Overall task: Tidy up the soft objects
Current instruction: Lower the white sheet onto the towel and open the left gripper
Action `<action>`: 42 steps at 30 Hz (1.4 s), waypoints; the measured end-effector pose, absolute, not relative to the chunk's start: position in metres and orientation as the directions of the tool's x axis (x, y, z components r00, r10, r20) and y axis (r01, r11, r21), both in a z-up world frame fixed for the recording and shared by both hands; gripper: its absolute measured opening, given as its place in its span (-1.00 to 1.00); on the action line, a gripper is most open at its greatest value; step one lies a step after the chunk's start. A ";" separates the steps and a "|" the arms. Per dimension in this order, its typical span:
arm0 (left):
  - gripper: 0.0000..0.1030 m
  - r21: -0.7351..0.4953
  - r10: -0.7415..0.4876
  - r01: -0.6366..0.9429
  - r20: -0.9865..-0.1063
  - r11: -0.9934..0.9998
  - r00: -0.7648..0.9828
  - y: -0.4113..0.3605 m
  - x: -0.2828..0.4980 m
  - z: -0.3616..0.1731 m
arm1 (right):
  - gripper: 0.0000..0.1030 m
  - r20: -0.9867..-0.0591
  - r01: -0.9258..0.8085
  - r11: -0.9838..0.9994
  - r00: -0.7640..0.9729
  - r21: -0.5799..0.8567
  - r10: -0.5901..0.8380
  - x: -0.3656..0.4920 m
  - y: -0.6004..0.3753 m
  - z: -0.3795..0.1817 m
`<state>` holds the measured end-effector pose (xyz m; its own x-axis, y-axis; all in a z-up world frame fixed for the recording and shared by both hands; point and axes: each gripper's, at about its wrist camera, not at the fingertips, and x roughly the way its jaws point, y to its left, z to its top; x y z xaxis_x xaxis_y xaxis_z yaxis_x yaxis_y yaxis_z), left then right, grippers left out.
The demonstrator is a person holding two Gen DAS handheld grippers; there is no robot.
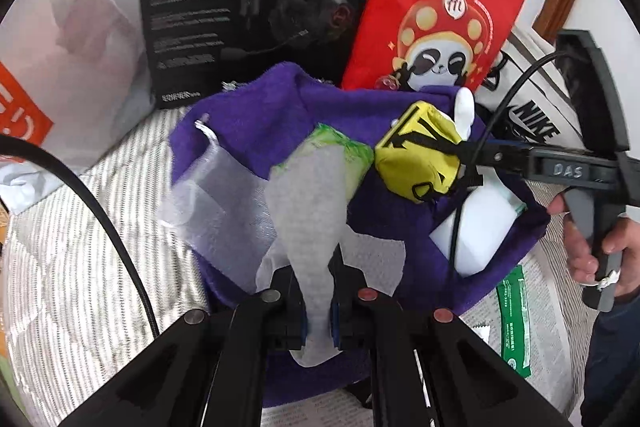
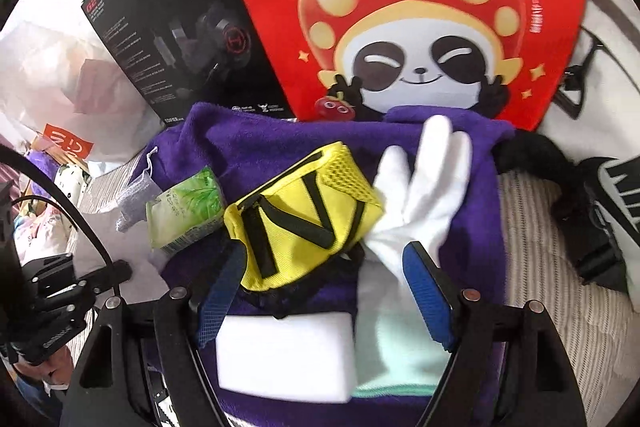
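Both ends differ: left gripper [image 1: 316,307] pinches translucent mesh cloth [image 1: 308,211], hiding tissue pack [image 1: 348,151]; right gripper [image 2: 324,291] gapes.

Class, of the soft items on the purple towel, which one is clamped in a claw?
The sheer white mesh pouch, pinched in the shut left claw; the others lie free.

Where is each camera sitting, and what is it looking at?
Left wrist: rides on the left gripper, facing down at the purple fleece cloth; the gripper is shut on a white sheer mesh pouch, and a hand holds the right gripper.
Right wrist: rides on the open right gripper, facing down at the yellow fabric pouch and white glove.
Both show the cloth, yellow pouch and red panda bag.
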<state>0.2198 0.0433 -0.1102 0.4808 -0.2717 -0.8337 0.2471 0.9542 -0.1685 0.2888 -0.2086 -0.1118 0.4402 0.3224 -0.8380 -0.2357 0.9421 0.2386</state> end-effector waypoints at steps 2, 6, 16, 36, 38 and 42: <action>-0.84 -0.173 -0.279 0.256 -0.837 0.951 0.471 0.040 0.221 -0.113 | 0.55 -0.834 -0.231 0.943 0.446 0.241 0.323 0.284 -0.213 -0.107; -0.83 -0.155 -0.268 0.272 -0.852 0.950 0.450 0.032 0.222 -0.124 | 0.55 -0.828 -0.216 0.948 0.466 0.235 0.312 0.270 -0.221 -0.101; -0.34 -0.162 -0.261 0.255 -0.869 0.953 0.421 0.029 0.223 -0.133 | 0.55 -0.806 -0.201 0.941 0.487 0.270 0.336 0.216 -0.240 -0.091; 0.40 0.000 -0.116 0.234 -0.867 0.972 0.485 0.040 0.190 -0.097 | 0.55 -0.794 -0.217 0.932 0.488 0.290 0.361 0.154 -0.243 -0.098; 0.40 0.001 -0.110 0.219 -0.863 0.976 0.493 0.046 0.186 -0.092 | 0.55 -0.798 -0.214 0.933 0.485 0.289 0.358 0.151 -0.243 -0.099; 0.40 -0.006 -0.114 0.209 -0.854 0.978 0.508 0.052 0.177 -0.084 | 0.55 -0.814 -0.213 0.939 0.470 0.271 0.342 0.144 -0.240 -0.104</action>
<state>0.1770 0.0522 -0.0842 0.5078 -0.1136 -0.8540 0.2085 0.9780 -0.0061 0.1439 -0.2397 -0.1043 0.4700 0.3420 -0.8137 -0.2131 0.9386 0.2715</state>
